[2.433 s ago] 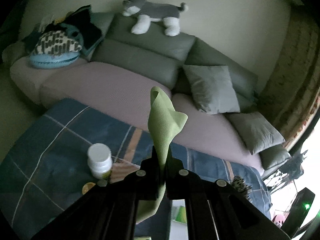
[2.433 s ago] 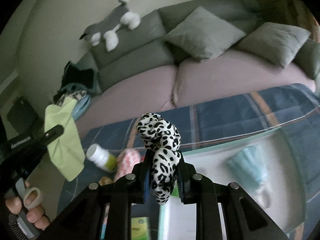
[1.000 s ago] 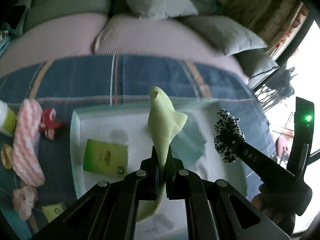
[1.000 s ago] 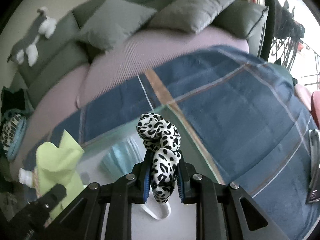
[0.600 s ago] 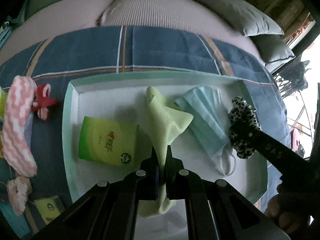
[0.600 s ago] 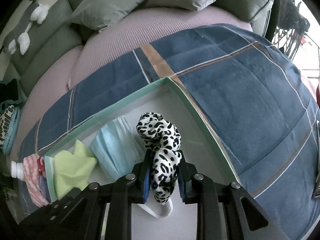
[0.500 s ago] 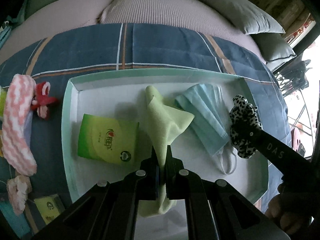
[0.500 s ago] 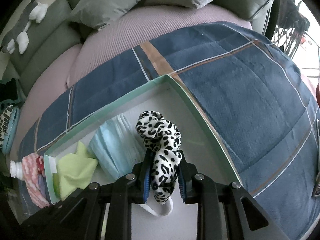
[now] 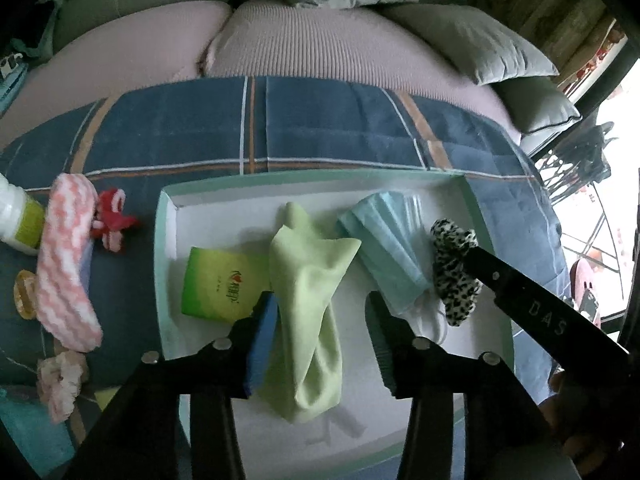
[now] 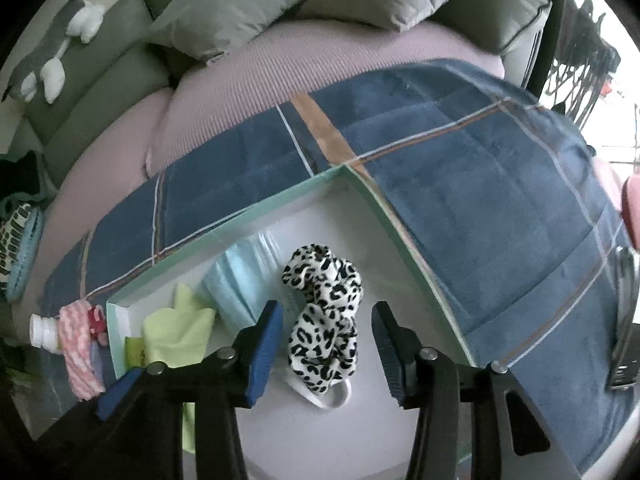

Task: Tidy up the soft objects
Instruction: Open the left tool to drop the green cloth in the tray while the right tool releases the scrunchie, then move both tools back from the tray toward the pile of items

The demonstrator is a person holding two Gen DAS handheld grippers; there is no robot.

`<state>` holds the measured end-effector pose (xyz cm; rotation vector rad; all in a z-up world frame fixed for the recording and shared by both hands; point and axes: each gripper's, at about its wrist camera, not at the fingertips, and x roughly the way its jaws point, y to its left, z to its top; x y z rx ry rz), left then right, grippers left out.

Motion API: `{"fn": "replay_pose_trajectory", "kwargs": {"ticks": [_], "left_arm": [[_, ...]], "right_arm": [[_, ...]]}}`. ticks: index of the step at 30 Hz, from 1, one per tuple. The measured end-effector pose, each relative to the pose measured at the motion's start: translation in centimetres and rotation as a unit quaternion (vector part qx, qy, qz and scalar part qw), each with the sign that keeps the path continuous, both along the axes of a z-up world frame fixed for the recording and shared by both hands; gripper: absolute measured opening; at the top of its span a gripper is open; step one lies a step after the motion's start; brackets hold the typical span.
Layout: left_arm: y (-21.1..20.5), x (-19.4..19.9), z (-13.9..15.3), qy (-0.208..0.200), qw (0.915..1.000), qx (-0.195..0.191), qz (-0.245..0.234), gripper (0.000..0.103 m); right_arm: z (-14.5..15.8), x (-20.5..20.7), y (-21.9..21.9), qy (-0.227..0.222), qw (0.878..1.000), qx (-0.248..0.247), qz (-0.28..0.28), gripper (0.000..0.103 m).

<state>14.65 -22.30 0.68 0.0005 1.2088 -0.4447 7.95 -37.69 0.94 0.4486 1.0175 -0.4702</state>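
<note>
A white tray with a mint-green rim [image 9: 165,216] [image 10: 384,208] lies on a blue plaid cloth. In it are a green tissue pack [image 9: 218,284], a light blue face mask [image 9: 386,244] [image 10: 236,284], a light green cloth [image 9: 308,304] [image 10: 176,332] and a leopard-print scrunchie [image 9: 454,268] [image 10: 324,312]. My left gripper [image 9: 322,316] is open, with the green cloth lying loose between its jaws. My right gripper [image 10: 326,328] is open around the scrunchie, which rests in the tray.
Left of the tray lie a pink-white striped band [image 9: 66,264], a red item [image 9: 112,220], a white bottle [image 9: 16,220] and a pale pink scrunchie [image 9: 60,380]. A sofa with grey cushions [image 10: 224,8] and a plush dog [image 10: 52,48] stands behind.
Both grippers have opened. The green cloth has dropped out of the left jaws into the tray and the leopard scrunchie out of the right jaws beside the mask.
</note>
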Motion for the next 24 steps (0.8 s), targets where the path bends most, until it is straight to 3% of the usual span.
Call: {"fn": "replay_pose_trajectory", "kwargs": {"ticks": [4,11,13,24], "left_arm": [[0.6,-0.1,1.4,-0.015,0.9998,-0.007,0.011,0.063],[3.7,0.7,3.0,-0.036,0.9976,-0.024,0.055,0.072],[5.2,1.1,3.2,-0.042,0.9956,-0.027,0.079,0.081],[12.6,3.2,1.9,-0.053,0.9825,0.009,0.178,0.090]], "right_arm": [[1.4,-0.6,0.3,-0.015,1.000,-0.007,-0.006,0.054],[1.7,-0.3,1.0,-0.007,1.000,-0.024,-0.004,0.061],[1.3,0.0,1.6,0.000,1.000,-0.023,0.003,0.061],[0.3,2.1,5.6,0.007,0.997,-0.030,0.066,0.077]]}}
